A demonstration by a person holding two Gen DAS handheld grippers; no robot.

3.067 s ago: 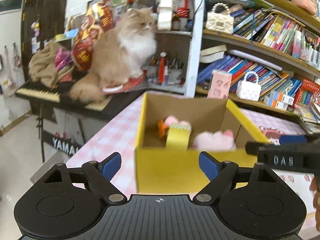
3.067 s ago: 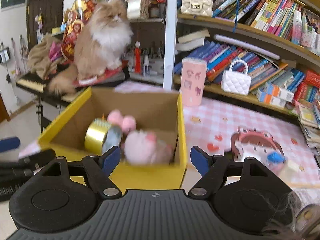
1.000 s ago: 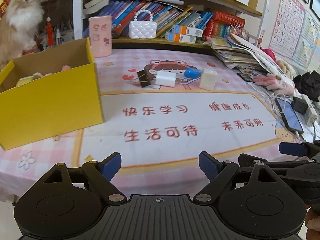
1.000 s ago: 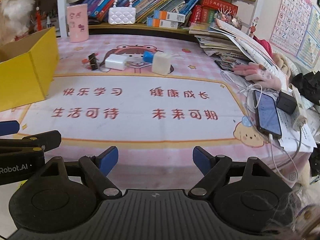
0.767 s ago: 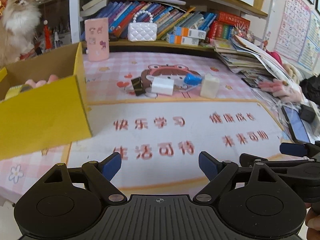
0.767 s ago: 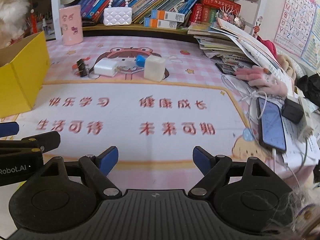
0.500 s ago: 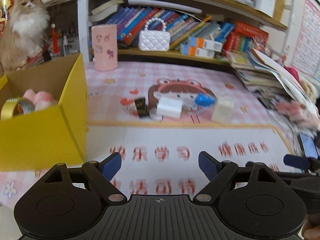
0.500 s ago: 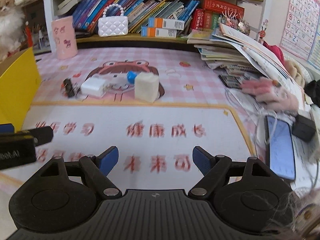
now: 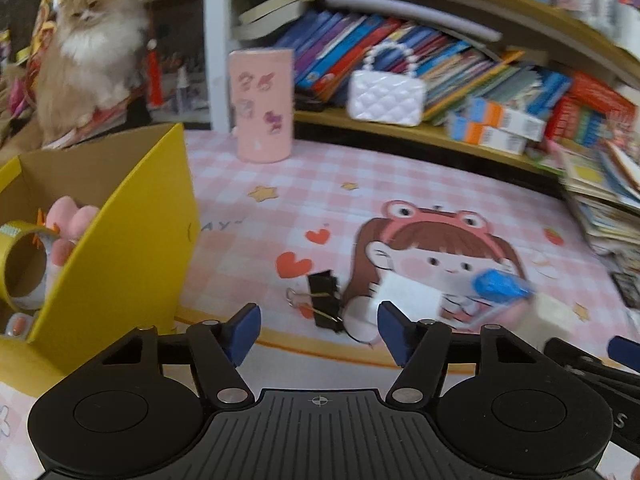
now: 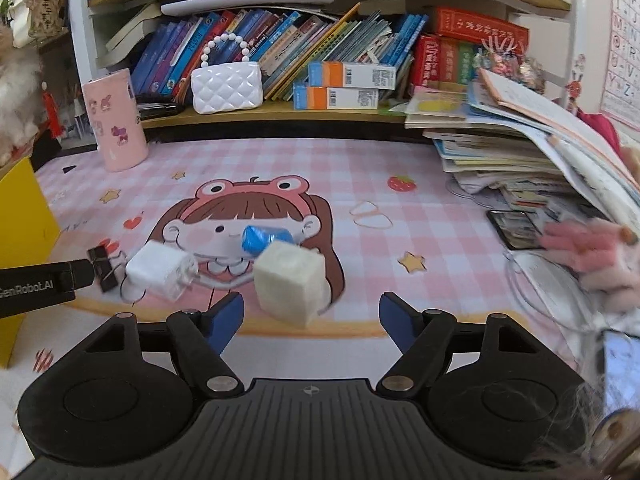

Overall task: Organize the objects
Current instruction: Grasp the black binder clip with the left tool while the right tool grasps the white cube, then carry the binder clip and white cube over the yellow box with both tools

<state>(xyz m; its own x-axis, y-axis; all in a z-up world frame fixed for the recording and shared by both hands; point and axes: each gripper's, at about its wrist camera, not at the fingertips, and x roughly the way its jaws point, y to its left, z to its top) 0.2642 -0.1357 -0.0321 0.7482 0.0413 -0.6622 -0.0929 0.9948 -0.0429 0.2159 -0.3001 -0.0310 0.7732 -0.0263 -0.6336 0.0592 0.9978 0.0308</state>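
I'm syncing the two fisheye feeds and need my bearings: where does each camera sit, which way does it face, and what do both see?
Left wrist: on the left gripper, looking along its closing jaws at the binder clip, yellow box leftward; the right gripper's tip shows at the right edge.
Right wrist: on the right gripper, facing the white cube, jaws closing, nothing between them; the left gripper's finger enters from the left.
Shared: binder clip, white charger, blue packet, pink cup, white purse.

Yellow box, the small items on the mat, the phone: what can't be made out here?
- Yellow box, left wrist view: its near wall hides most contents; only a tape roll and pink plush show.
- White block, left wrist view: blurred, partly behind the right gripper.
- Blue wrapped item, right wrist view: blurred, kind unclear.
- Phone, right wrist view: cut by the edge.
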